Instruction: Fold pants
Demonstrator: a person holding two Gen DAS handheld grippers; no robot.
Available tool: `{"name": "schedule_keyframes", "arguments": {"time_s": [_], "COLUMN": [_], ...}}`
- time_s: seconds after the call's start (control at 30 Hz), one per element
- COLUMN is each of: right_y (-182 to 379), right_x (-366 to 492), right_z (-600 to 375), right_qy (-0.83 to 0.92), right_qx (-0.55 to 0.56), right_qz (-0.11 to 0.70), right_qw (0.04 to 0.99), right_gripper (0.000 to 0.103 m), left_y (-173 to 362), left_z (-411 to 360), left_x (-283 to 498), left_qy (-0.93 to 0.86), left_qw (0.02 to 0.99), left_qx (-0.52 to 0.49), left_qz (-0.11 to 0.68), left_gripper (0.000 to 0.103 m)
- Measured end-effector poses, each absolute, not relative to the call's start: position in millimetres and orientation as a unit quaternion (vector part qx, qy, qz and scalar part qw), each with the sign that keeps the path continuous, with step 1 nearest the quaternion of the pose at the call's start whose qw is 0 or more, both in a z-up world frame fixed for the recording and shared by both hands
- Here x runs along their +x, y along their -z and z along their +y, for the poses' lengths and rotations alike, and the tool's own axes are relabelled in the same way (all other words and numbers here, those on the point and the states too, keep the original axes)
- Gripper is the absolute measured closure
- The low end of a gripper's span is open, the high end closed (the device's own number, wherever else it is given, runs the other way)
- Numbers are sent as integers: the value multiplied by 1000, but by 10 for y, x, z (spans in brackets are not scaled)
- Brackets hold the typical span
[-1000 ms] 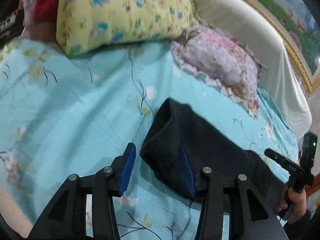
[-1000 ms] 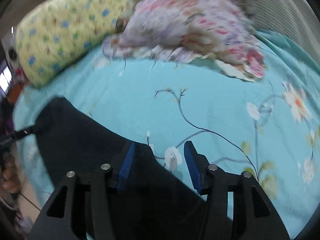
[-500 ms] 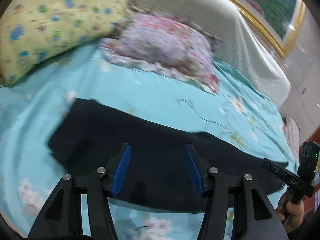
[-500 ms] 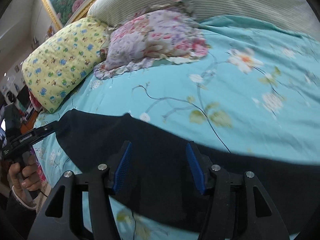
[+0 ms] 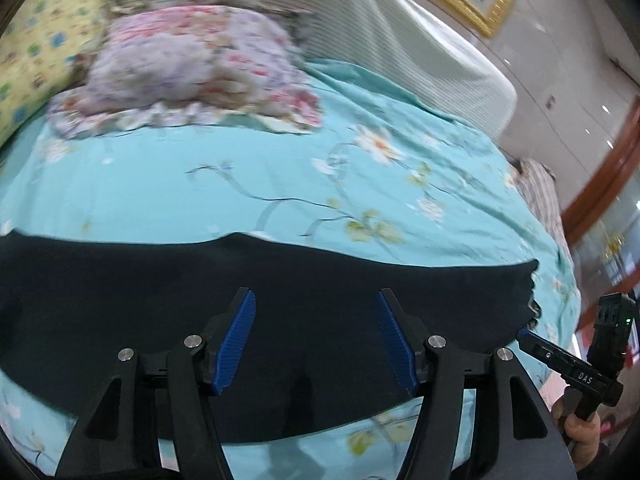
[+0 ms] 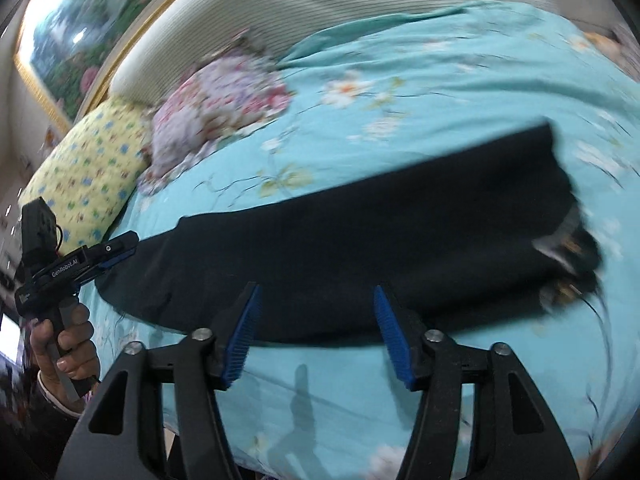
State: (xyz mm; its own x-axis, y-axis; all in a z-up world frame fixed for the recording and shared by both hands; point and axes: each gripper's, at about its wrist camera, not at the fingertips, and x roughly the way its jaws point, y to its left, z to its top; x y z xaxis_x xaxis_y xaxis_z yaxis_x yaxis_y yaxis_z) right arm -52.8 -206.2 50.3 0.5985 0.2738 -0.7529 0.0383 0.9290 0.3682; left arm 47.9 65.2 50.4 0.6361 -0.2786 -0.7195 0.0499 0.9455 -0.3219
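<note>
The pants [image 5: 280,320] lie stretched out in a long dark band across the near part of the bed [image 5: 280,176], apparently already folded lengthwise, one leg over the other, though that is a judgement from the narrow shape. The step in hand looks like the pause between folds: the garment is laid flat and neither tool grips it.

The left gripper [image 5: 316,340] hangs above the middle of the band with its blue pads spread wide and nothing between them. The right gripper [image 6: 316,332] is likewise spread and empty, poised over the near edge of the pants, with bare sheet showing beneath its fingers. In the right wrist view the waistband end, with what seems to be a belt or buckle, lies at the right of the band; the picture is blurred there, so the detail is uncertain. The cuff end lies at the left, close to the tip of the left gripper as seen from the side.

The next move likely calls for pinching one end of the band, probably with both tools at its two corners, lifting it and carrying it over to meet the other end. The cloth is limp, so a grip on one layer only would let the lower layer trail.

Two pillows [image 5: 192,60] sit well apart from the pants, near the headboard [image 5: 400,48].
</note>
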Motion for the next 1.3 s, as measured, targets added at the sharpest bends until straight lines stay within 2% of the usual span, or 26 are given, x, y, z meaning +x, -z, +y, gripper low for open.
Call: {"name": "schedule_keyframes", "arguments": {"time_s": [0.37,0.77,0.83,0.9,0.97,1.3], "right_y": [-355,-187,-187,-157,-96,-10], "right_x": [-925,-639,-614,-592,-615,-841], "right_z": [-2868,-3093,-3111,-3162,-3253,-3446], "right_qy": [47,79,85,95,88,28], "right_qx": [307,389,387,380,393,420], "right_qz": [421,383,377,380,378,351], "right_qw": [852,834,837,838,834,836], "right_gripper": [33,32,40,80,88,91], "left_y": [-628,-555,-532,-508,-468,-292], "left_z": [-30,-717,-880,-1019,-1196,-2194], "left_x": [774,1138,1202,1247,1332,1670], "left_qy": [158,227,243,257,275,399], "left_qw": [888,859,851,844,834,761], "left_qx": [-83,-18,2,16,31,107], "left_qz": [424,459,466,471,478,500], "left_gripper": [34,33,33,33,33,33]}}
